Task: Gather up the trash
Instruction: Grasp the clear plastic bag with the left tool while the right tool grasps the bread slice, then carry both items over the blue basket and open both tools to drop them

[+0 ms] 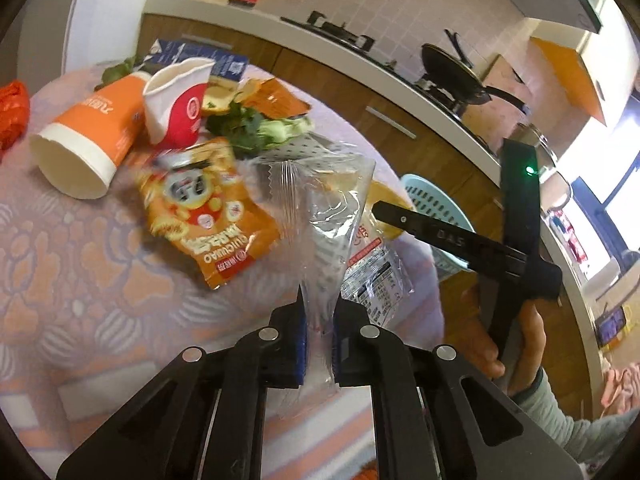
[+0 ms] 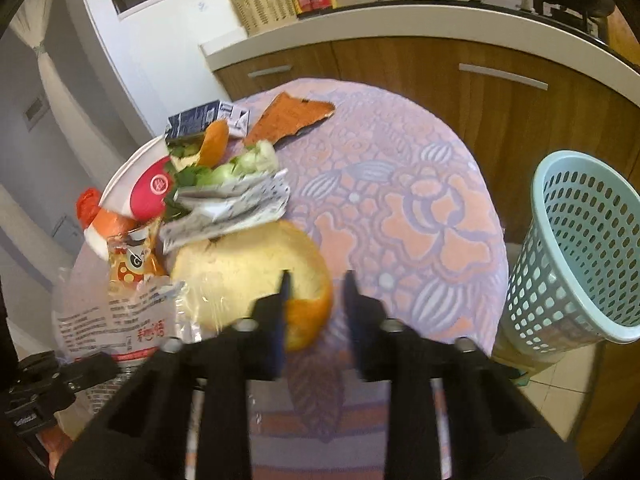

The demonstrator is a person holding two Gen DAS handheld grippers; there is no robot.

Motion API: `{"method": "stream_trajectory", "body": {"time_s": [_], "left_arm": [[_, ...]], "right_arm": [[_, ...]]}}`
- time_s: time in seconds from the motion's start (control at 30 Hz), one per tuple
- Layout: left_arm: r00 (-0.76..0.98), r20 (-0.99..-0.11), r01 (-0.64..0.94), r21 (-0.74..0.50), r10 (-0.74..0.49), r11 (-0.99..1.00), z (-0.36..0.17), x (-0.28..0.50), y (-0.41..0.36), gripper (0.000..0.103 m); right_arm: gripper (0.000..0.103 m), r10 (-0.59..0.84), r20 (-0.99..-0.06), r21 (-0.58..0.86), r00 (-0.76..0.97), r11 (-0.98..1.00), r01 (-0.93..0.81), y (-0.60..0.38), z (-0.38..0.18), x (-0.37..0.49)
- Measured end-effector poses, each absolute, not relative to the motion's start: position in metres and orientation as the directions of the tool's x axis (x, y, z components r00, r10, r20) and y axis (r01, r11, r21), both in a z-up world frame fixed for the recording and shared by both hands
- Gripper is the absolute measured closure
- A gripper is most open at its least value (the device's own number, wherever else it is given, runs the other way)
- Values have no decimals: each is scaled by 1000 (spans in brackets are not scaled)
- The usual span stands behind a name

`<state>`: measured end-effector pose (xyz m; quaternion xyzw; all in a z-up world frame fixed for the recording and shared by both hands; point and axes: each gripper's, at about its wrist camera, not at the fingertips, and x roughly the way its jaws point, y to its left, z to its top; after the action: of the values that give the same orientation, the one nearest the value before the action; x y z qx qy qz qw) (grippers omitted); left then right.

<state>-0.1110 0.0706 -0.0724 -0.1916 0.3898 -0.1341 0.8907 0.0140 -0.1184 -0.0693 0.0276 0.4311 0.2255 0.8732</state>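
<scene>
the left gripper (image 1: 319,312) has its blue-padded fingers (image 1: 298,344) pinching a clear plastic wrapper (image 1: 320,216), which stands up out of the fingers with its long axis running away from the camera, crinkled and see-through, its serrated edge at the far end; it seems lifted clear of the bench (image 1: 80,272), though the blur makes that uncertain. the right gripper (image 2: 316,292) hangs with its fingers spread and nothing between them, and the large peel (image 2: 248,276), pale yellow inside with an orange rim, lies on the bench just ahead and to the left of them, its orange edge touching or just under the left finger; which of the two i cannot tell. so the right hand is the nearer one to that peel, and a small shift left would probably bring the fingers astride its rim. the blue basket (image 2: 576,248) stands off the bench to the right, beside the right gripper and well apart from the left, so the held wrapper likely has to cross to that side. beyond the peel, a printed white wrapper (image 2: 236,204) lies across its far edge, and an orange snack bag (image 1: 204,208) lies flat beside it. further left, an orange paper cup (image 1: 92,140) lies on its side with its mouth toward the near edge, touching a crushed red and white cup (image 1: 180,108). leafy greens (image 1: 256,128), a torn orange wrapper (image 2: 292,118) and a dark blue carton (image 2: 200,118) sit at the far side of the heap.
</scene>
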Motion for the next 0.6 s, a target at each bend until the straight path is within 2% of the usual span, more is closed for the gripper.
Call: {"method": "stream_trajectory", "body": {"time_s": [0.1, 0.3, 0.6], "left_arm": [[666, -634, 99, -447, -394, 889, -66, -118, 70, 96], [689, -596, 136, -452, -412, 881, -45, -116, 63, 96], [716, -558, 207, -406, -420, 890, -10, -90, 33, 96]], "right_arm": [[98, 361, -717, 168, 596, 920, -355, -124, -53, 3], [98, 229, -627, -9, 745, 953, -301, -136, -19, -10], [98, 197, -548, 7, 813, 973, -232, -184, 9, 7]]}}
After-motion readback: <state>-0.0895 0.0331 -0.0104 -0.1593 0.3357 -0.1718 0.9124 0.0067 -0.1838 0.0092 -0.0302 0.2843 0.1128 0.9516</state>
